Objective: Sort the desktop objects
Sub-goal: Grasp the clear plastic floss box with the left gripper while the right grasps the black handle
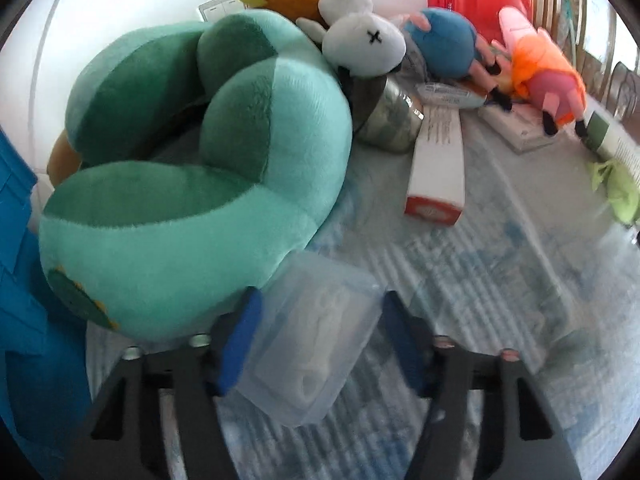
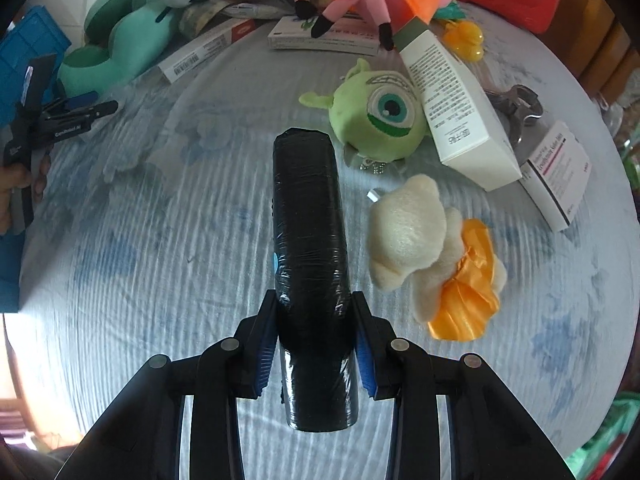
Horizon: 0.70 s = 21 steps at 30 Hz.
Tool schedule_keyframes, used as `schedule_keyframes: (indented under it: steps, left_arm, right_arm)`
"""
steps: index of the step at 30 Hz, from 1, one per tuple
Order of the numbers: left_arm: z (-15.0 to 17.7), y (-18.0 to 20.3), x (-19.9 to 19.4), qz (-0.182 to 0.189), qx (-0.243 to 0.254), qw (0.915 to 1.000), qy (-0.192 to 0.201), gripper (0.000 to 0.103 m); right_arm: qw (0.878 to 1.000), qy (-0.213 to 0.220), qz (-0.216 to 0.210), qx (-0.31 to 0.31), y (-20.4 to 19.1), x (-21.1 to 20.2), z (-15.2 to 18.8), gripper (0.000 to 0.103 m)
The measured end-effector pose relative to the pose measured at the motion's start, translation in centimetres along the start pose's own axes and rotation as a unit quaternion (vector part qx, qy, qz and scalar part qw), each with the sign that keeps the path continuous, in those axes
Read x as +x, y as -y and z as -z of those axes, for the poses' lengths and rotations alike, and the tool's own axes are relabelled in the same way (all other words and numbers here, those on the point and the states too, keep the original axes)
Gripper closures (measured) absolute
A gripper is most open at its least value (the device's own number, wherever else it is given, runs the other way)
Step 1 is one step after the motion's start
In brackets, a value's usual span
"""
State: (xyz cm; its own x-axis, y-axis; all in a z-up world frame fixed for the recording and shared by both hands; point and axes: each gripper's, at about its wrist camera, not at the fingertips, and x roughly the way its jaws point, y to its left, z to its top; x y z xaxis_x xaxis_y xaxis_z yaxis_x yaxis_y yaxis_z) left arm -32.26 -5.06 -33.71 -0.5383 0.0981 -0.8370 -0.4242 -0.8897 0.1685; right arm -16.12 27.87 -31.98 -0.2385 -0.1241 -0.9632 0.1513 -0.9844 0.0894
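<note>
The right gripper has its fingers clamped on a black film-wrapped roll, which juts forward past the fingertips above the table. The left gripper brackets a clear plastic box; its left finger touches the box, while the right one stands just clear. A teal plush toy lies beyond the left finger.
</note>
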Motion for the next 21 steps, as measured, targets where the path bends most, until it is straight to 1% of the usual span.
schedule_keyframes:
  steps: [1, 2, 5, 6, 7, 8, 9, 12, 14, 17, 21]
  left_arm:
    - [-0.1, 0.5, -0.1, -0.002, 0.014, 0.9999, 0.001, 0.059]
    - [-0.1, 0.9, -0.2, -0.005, 0.026, 0.9996, 0.002, 0.061]
    - [0.2, 1.9, -0.2, -0.016, 0.058, 0.9981, 0.008, 0.061]
    - [0.4, 2.0, -0.1, -0.014, 0.066, 0.9977, 0.012, 0.057]
    - [0.6, 2.0, 0.0, -0.01, 0.074, 0.9971, 0.015, 0.044]
    - [0.8, 2.0, 0.1, -0.005, 0.083, 0.9964, 0.018, 0.034]
    - [0.9, 2.1, 0.2, -0.005, 0.093, 0.9954, 0.021, 0.032]
    - [1.2, 2.0, 0.4, 0.0, 0.114, 0.9932, 0.026, 0.031]
    - [1.0, 1.3, 0.5, 0.013, 0.108, 0.9937, 0.028, 0.03]
    - [0.9, 0.3, 1.3, 0.016, 0.107, 0.994, 0.016, 0.031]
    - [1.2, -0.2, 1.7, 0.038, 0.101, 0.9941, 0.006, 0.03]
  right_arm:
    - [1.0, 0.0, 0.0, 0.0, 0.1, -0.2, 0.2, 0.069]
    - [1.0, -0.001, 0.0, 0.0, 0.0, -0.2, 0.0, 0.069]
    - [1.0, -0.001, -0.002, 0.001, -0.4, -0.1, -0.6, 0.069]
    - [1.0, 0.001, -0.003, 0.002, -0.6, -0.1, -0.7, 0.069]
    - [1.0, 0.001, -0.003, 0.002, -0.7, -0.1, -0.8, 0.069]
    - [1.0, 0.002, -0.003, 0.003, -0.9, -0.1, -0.7, 0.069]
    - [1.0, 0.003, -0.003, 0.004, -0.9, -0.2, -0.6, 0.069]
    - [1.0, 0.003, -0.002, 0.007, -1.1, -0.4, -0.3, 0.069]
    - [1.0, 0.001, 0.0, 0.009, -1.1, -0.6, 0.2, 0.069]
    - [1.0, -0.003, 0.001, 0.009, -1.5, -0.5, 0.4, 0.069]
    - [1.0, -0.001, 0.001, 0.005, -2.2, -0.6, 0.3, 0.069]
